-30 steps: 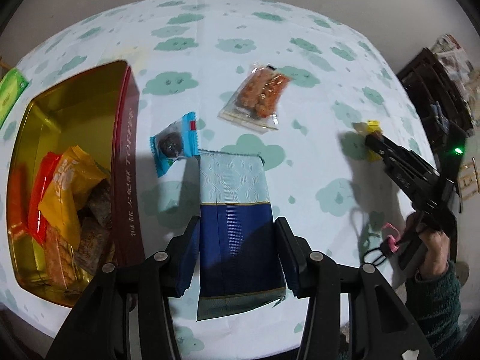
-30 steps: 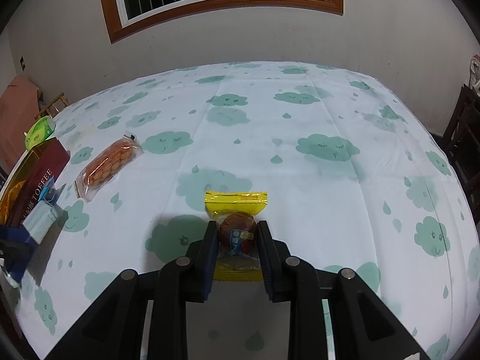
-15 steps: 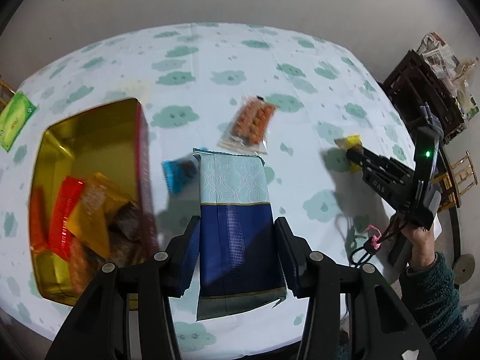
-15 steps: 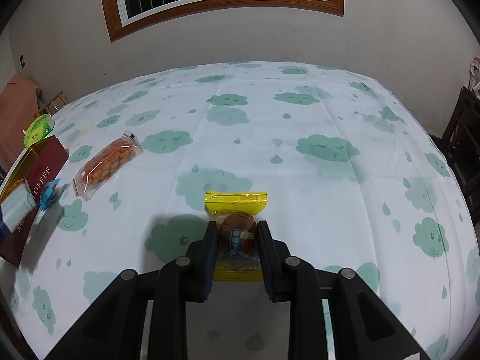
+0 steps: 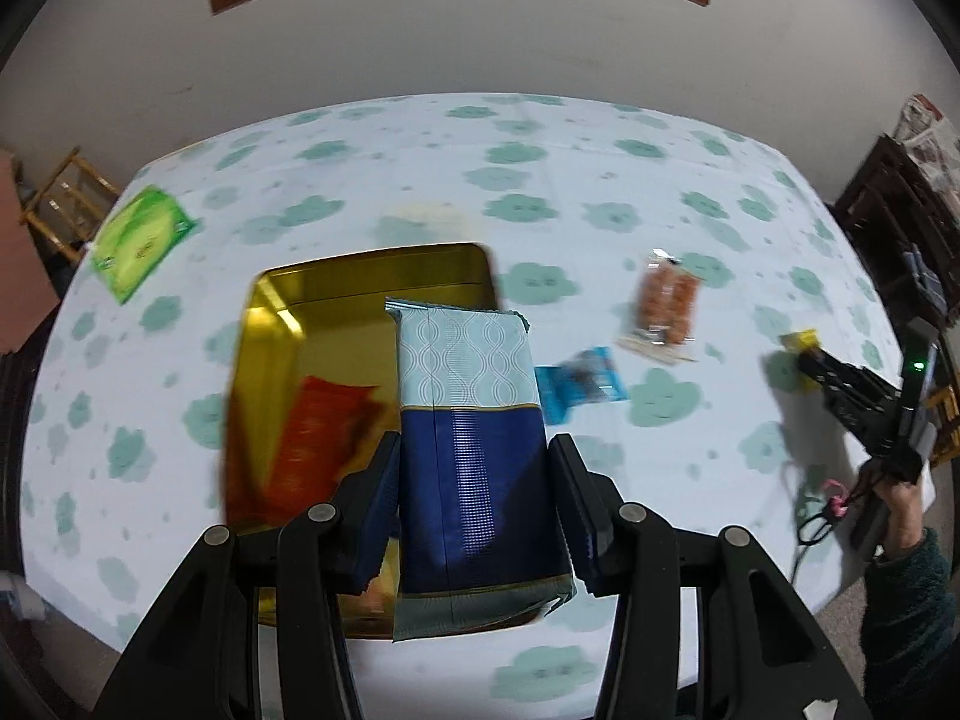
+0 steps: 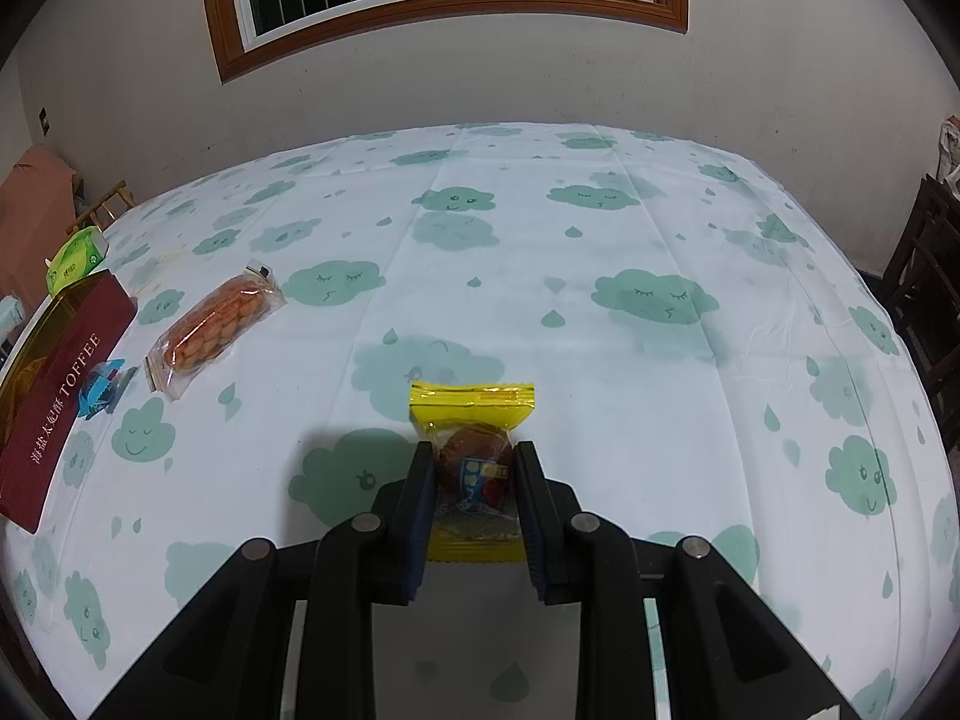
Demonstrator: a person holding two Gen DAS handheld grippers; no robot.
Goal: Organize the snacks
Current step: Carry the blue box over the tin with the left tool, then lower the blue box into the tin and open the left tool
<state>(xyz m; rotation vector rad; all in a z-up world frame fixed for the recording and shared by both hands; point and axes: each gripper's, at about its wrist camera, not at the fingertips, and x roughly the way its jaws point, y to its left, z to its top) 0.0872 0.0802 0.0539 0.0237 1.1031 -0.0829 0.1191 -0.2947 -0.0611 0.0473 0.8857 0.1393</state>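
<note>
My left gripper is shut on a tall blue and pale-blue snack packet, held in the air over the right half of the open gold tin. Red and orange packets lie inside the tin. My right gripper is shut on a yellow-wrapped snack that rests on the tablecloth; in the left wrist view the right gripper shows at the far right. A clear bag of orange snacks and a small blue wrapped sweet lie between tin and right gripper.
A green packet lies beyond the tin at the table's left. The tin's dark red side reads TOFFEE. Dark wooden chairs stand off the right edge. A person's hand and green sleeve hold the right gripper.
My left gripper has carried the blue packet up and to the left, from beside the tin to over it. The right gripper and the yellow snack have stayed still.
</note>
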